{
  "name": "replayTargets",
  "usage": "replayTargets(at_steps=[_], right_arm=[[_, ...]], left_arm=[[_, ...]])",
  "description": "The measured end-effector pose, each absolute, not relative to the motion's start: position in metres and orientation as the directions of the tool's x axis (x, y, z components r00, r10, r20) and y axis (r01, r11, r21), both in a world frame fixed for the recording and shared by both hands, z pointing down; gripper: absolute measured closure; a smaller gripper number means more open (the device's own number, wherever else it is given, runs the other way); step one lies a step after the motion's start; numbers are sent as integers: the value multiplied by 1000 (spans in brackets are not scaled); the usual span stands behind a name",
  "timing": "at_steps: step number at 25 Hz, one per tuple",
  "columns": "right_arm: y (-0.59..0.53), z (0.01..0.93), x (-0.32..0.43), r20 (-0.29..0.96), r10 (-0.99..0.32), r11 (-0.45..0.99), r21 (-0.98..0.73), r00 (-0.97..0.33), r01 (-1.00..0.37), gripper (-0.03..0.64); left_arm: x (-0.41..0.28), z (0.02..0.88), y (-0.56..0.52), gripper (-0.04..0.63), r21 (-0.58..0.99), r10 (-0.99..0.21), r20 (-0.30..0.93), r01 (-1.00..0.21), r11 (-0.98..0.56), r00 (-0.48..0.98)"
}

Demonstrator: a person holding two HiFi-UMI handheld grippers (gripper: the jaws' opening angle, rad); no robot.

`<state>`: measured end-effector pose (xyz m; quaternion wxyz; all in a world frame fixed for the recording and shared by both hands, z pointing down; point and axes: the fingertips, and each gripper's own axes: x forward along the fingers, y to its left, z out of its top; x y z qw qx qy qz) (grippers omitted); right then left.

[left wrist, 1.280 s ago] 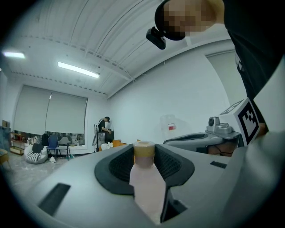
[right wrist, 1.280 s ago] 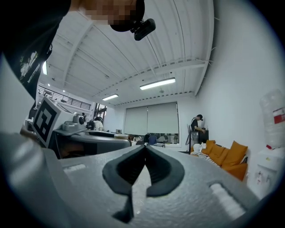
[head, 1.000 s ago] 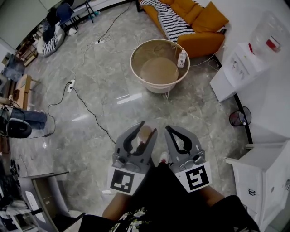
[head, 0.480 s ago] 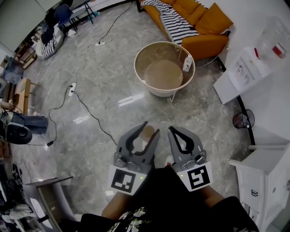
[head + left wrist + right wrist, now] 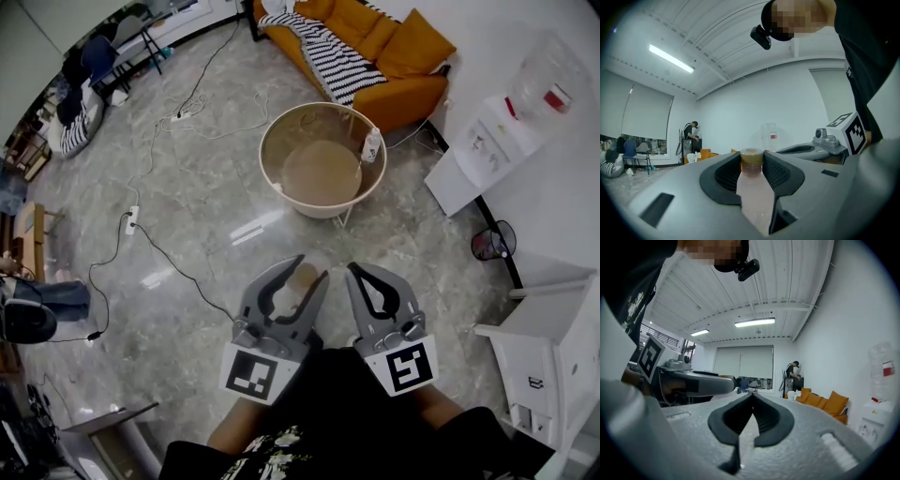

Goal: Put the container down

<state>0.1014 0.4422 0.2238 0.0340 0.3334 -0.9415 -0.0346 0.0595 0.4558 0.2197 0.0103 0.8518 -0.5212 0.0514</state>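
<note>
Seen from the head view, looking down at a marble floor, a person holds two grey grippers side by side at waist height. The left gripper (image 5: 312, 269) is clamped on the container (image 5: 302, 281), a small clear bottle of pale pinkish liquid with a tan cap. In the left gripper view the container (image 5: 753, 192) lies lengthwise between the dark pads (image 5: 727, 174), which press on its neck from both sides, with the cap at the tips of the left gripper (image 5: 752, 158). It is carried in the air above the floor, resting on nothing. Just to that gripper's right, apart from it, is the right gripper (image 5: 354, 270). The right gripper view shows the right gripper (image 5: 752, 397) with its tips together and nothing between them, only an oval gap behind the tips. Well ahead of both grippers a round cream tub (image 5: 319, 208) stands on the floor, with a white bottle (image 5: 372, 146) at its right rim. Beyond the tub is an orange sofa (image 5: 398, 56) with a striped blanket (image 5: 337, 61).
</note>
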Motion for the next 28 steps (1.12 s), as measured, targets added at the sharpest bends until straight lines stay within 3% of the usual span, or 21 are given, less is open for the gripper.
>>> replayTargets(at_steps=[13,28], right_arm=[[433,242,24,60,-664,747,81,-745,-660,621],[398,266,10,106,-659,752,58,-744,-657,621]], left_arm=[[-4,230,434,445,-21,-839,106,-842,-539,534],[-20,252,403,445,19,-835,138,-845,-535,532]])
